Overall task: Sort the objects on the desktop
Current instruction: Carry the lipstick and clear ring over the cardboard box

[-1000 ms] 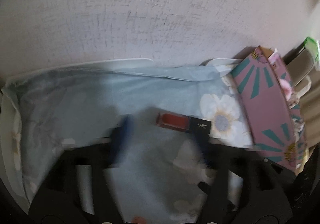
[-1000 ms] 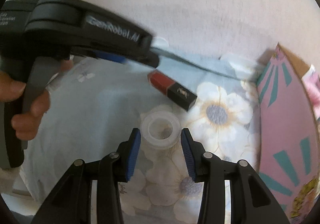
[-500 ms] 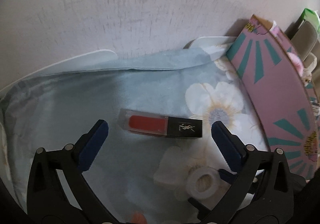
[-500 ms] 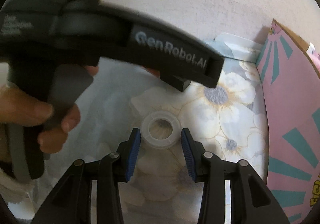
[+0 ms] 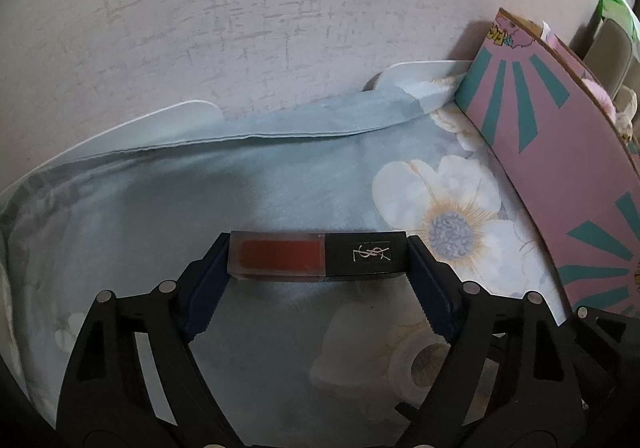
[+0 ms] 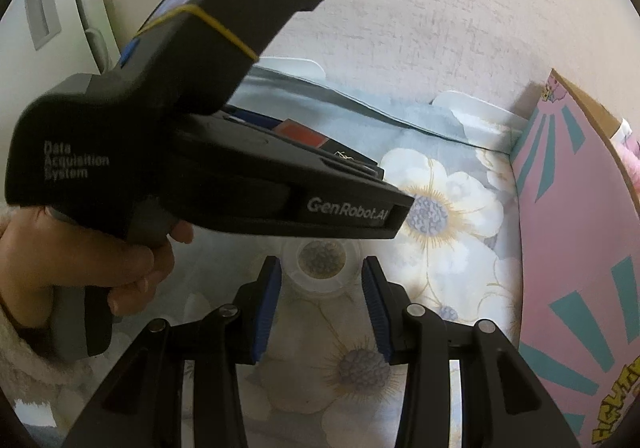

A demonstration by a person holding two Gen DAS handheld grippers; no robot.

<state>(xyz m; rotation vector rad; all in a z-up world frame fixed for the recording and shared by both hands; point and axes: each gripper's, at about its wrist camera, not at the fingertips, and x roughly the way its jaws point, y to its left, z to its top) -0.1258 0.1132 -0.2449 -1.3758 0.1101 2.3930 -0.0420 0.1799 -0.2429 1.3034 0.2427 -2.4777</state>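
1. The lipstick (image 5: 316, 256) lies mid-frame on the floral cloth (image 5: 132, 215); a second ago it sat farther off.
2. The left gripper (image 5: 318, 260) is closing, pads at both lipstick ends, so pickup looks imminent.
3. The right gripper (image 6: 322, 284) hangs unclenched by the tape roll (image 6: 320, 262).

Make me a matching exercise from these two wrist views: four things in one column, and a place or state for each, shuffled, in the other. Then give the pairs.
Things:
1. lipstick tube
2. clear tape roll
3. pink box
4. flowered cloth

Places or states:
A. stands at the right edge of the cloth
B. lies crosswise between the closing fingers of the left gripper
C. spread under the other things
D. sits just ahead of the right gripper, not gripped

Pairs: 1-B, 2-D, 3-A, 4-C
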